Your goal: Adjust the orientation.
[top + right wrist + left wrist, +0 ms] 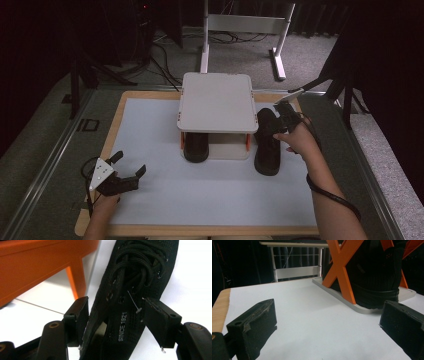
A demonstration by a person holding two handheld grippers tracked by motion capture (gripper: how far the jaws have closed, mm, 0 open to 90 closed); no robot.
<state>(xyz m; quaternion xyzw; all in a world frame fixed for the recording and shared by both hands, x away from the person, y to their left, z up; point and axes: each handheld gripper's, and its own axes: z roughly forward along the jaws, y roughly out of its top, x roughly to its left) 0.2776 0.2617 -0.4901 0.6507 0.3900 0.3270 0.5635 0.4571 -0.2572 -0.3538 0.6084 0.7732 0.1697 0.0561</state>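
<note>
The right tool (285, 114) sits at the far right of the white mat (160, 150), over the heel end of a black shoe (268, 145) that lies on the mat just right of the rack (218, 102); in the right gripper view its two black jaws straddle the shoe's (125, 302) collar and tongue, one on each side; the left jaw sits against the knit edge, the right one close to the tongue with a thin gap showing, so the pads look not quite pressed home and the tool stands partly open around the shoe; the tongue bears the words "SINCE 1921", and the laces (135, 267) bunch above it; the rack's orange leg (76, 280) stands just left of the shoe.

A second shoe (195, 146) stands under the rack's white top, its toe poking out toward the person; in the left gripper view it (372, 277) sits on the rack's grey base behind an orange cross brace (342, 270).

The left tool (125, 175) rests low over the mat near the left front of the desk (112, 127), well apart from both shoes; its jaws are spread wide with nothing between them, only bare mat (312, 315).
</note>
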